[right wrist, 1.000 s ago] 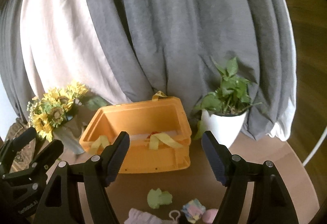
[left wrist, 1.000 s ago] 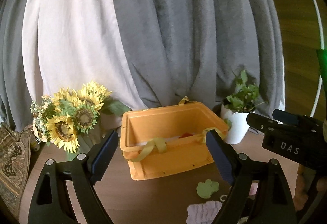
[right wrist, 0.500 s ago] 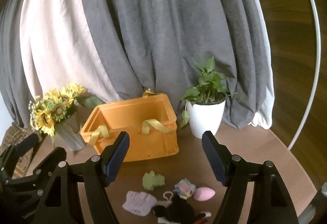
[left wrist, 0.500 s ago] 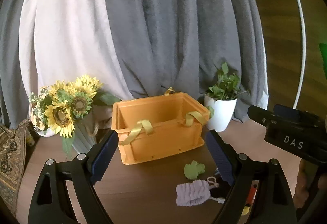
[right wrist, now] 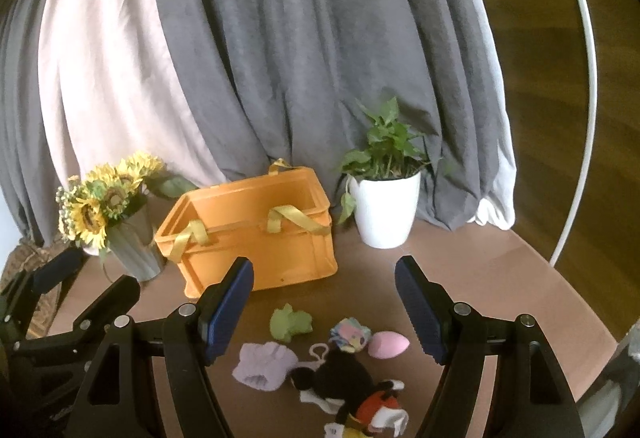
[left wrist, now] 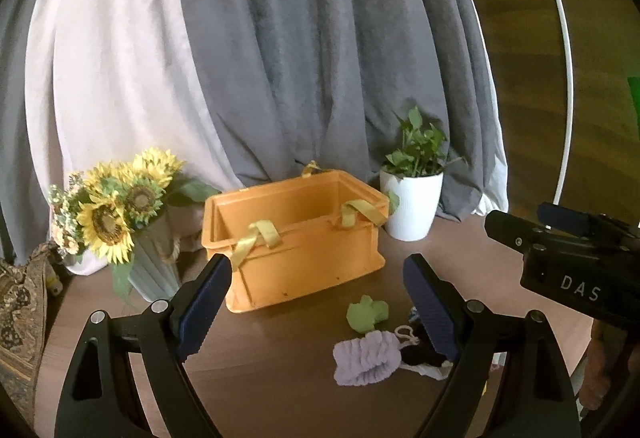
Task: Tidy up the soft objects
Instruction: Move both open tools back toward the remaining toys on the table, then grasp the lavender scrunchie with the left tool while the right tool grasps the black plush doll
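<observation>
An orange crate [left wrist: 304, 258] [right wrist: 256, 242] with yellow ribbon handles stands on the brown table. In front of it lie soft things: a green toy [right wrist: 290, 322] [left wrist: 366, 312], a lilac knitted piece [right wrist: 264, 360] [left wrist: 366, 356], a pastel ball [right wrist: 350, 334], a pink egg-shaped sponge [right wrist: 388, 344] and a black plush mouse [right wrist: 352, 386]. My left gripper [left wrist: 318, 308] is open above the table, short of the crate, with nothing in it. My right gripper [right wrist: 324, 312] is open above the pile, also empty, and shows at the right in the left wrist view.
A white pot with a green plant [right wrist: 386, 214] [left wrist: 414, 206] stands right of the crate. A grey vase of sunflowers [left wrist: 120, 214] [right wrist: 108, 214] stands left of it. Grey and white curtains hang behind. A white hoop [right wrist: 584, 86] rises at the right.
Both grippers have drawn back from the crate and tipped down a little. The crate looks smaller now, and the soft things in front of it have come into view.
</observation>
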`<move>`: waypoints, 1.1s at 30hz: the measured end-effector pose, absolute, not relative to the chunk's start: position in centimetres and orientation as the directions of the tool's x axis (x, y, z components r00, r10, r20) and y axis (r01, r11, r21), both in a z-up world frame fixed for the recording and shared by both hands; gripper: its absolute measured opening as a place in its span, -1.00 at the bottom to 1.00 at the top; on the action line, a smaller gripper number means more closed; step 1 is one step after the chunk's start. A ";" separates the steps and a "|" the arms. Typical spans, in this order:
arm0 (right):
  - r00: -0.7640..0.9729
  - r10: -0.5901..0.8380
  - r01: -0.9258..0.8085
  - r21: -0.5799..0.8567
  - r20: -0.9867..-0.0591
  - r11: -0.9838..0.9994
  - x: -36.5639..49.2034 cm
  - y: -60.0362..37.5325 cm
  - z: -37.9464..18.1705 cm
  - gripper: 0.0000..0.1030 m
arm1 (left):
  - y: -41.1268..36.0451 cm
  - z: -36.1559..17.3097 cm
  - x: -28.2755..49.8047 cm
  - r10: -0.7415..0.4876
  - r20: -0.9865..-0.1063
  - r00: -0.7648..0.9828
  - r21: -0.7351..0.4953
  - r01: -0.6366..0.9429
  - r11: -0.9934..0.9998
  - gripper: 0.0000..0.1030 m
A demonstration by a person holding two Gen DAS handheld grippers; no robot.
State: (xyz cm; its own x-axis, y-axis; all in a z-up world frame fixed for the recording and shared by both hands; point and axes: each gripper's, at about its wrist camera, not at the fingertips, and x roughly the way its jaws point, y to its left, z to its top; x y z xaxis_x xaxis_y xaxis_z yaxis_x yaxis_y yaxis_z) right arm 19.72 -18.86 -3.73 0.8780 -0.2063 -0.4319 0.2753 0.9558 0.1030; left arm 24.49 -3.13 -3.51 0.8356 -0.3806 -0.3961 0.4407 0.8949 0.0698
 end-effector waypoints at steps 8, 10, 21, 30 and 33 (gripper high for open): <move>0.854 -0.232 0.312 0.101 -0.466 0.945 18.7 -19.2 -5.7 0.44 | -4.1 -5.8 24.2 -0.394 -0.446 0.804 0.092 0.479 0.873 0.71; 0.843 -0.230 0.321 0.110 -0.487 0.941 18.5 -19.4 -6.5 0.44 | -4.4 -6.5 24.3 -0.400 -0.464 0.791 0.092 0.492 0.866 0.71; 0.781 -0.228 0.375 0.144 -0.581 0.916 17.7 -20.1 -10.4 0.44 | -5.9 -9.9 24.7 -0.427 -0.544 0.722 0.097 0.559 0.823 0.71; 0.739 -0.224 0.411 0.160 -0.636 0.898 17.7 -21.2 -13.4 0.44 | -7.6 -12.7 25.5 -0.425 -0.588 0.688 0.115 0.592 0.798 0.66; 0.727 -0.212 0.411 0.167 -0.653 0.896 18.1 -21.6 -14.6 0.44 | -8.2 -13.7 26.0 -0.423 -0.599 0.680 0.119 0.598 0.792 0.60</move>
